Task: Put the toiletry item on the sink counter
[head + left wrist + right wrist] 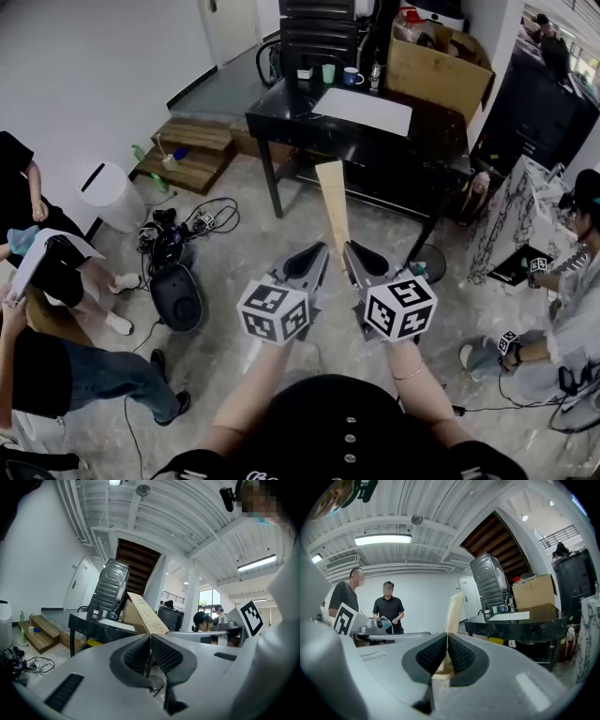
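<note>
both forearms [251, 394] reach forward side by side, grippers level — the right gripper [353, 252] clamps the near end of the long tan toiletry box [332, 199], which juts up ahead of its jaws, short of the black table [441, 141] — the left gripper [316, 252], just beside, is closed, empty.

Extending bare left forearm [251, 394] and bare right forearm [424, 386] forward, close side by side. Holding grey plastic left gripper [322, 249] level, jaws pressing together, empty. Holding grey plastic right gripper [349, 249] just beside it, jaws clamping lower end of long flat tan cardboard box [333, 202].
</note>
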`<state>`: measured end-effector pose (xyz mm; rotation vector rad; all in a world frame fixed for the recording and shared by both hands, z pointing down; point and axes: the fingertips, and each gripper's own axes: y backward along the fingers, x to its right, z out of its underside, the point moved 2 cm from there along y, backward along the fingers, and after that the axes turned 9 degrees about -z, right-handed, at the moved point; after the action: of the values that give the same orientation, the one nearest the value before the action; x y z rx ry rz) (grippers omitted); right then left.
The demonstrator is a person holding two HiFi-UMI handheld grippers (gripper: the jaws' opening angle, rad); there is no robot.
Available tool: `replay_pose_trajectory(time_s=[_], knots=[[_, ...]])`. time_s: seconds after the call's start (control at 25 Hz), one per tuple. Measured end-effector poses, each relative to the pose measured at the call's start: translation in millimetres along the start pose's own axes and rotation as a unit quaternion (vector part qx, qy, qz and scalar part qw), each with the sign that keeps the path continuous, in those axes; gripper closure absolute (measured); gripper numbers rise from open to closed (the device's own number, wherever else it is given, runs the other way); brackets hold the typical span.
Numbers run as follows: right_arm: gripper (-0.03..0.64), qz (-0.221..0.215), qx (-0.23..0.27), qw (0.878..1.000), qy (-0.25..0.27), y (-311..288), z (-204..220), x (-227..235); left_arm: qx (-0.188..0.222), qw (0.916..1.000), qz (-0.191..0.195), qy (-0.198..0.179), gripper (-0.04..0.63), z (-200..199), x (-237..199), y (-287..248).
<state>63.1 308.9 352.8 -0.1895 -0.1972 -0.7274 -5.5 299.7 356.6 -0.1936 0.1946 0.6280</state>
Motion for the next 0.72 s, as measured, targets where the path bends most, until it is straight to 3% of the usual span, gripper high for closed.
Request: replay_pose_trajectory(time_s=[0.36, 0.72], knots=[[0.607, 0.010, -0.002, 1.000, -0.004, -81, -10, 22, 0.007, 0.9999, 0.006, -0.006, 0.578, -35, -75, -41], [0.607, 0.018, 0.002, 1.000, -0.019, -122, -9, 41, -0.007, 0.9999, 0.010, 0.003, 0.578, -31, -115, -67]])
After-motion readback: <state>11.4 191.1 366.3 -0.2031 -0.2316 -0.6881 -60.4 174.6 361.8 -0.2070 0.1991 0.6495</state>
